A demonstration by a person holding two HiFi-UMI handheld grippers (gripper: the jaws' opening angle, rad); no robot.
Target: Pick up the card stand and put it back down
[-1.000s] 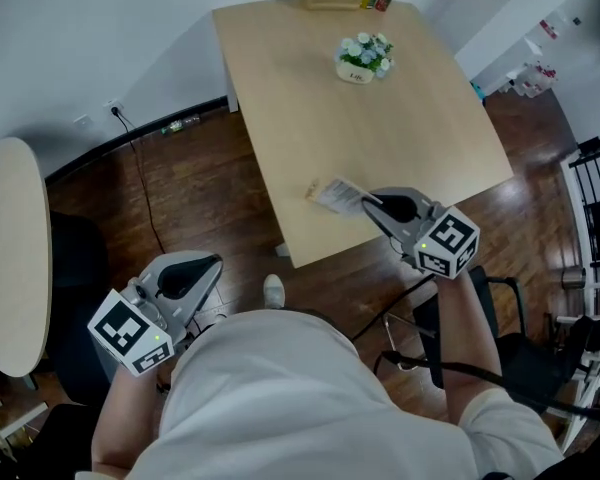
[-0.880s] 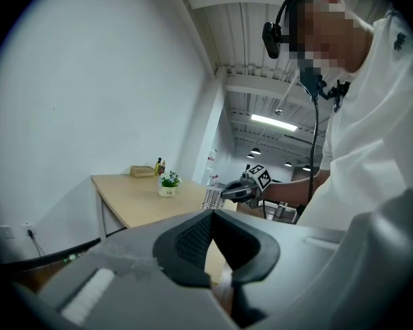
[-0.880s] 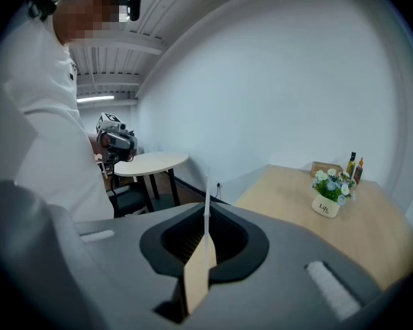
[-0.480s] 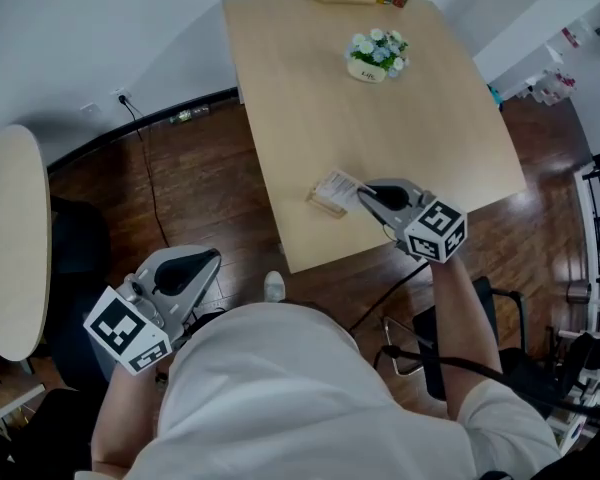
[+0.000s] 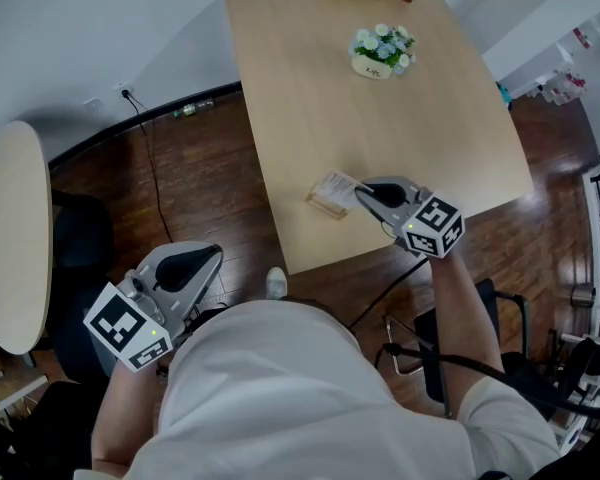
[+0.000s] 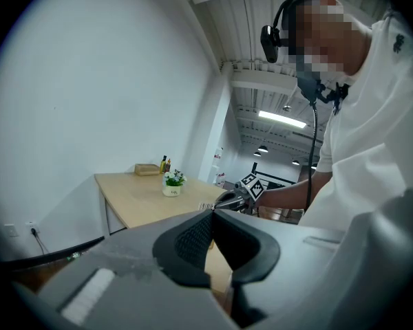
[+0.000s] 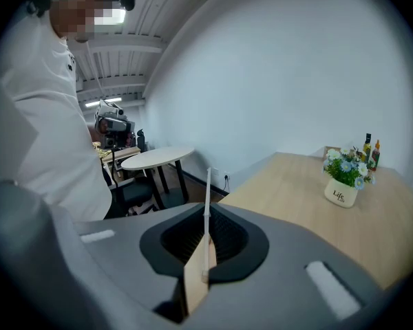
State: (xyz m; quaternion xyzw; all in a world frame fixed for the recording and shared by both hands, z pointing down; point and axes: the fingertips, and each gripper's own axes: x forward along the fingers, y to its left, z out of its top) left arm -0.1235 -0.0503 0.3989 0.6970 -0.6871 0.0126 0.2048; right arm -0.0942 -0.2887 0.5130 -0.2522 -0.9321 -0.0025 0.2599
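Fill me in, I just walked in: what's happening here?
A person holds a gripper in each hand. The right gripper is shut on the card stand, at or just above the wooden table near its near edge; contact is unclear. The left gripper is shut, empty, off the table beside the person.

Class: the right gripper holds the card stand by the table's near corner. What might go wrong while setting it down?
The card stand is close to the table edge; released slightly off, it may tip onto the floor. The right gripper is shut on a thin panel of it, so the stand might land tilted and topple.
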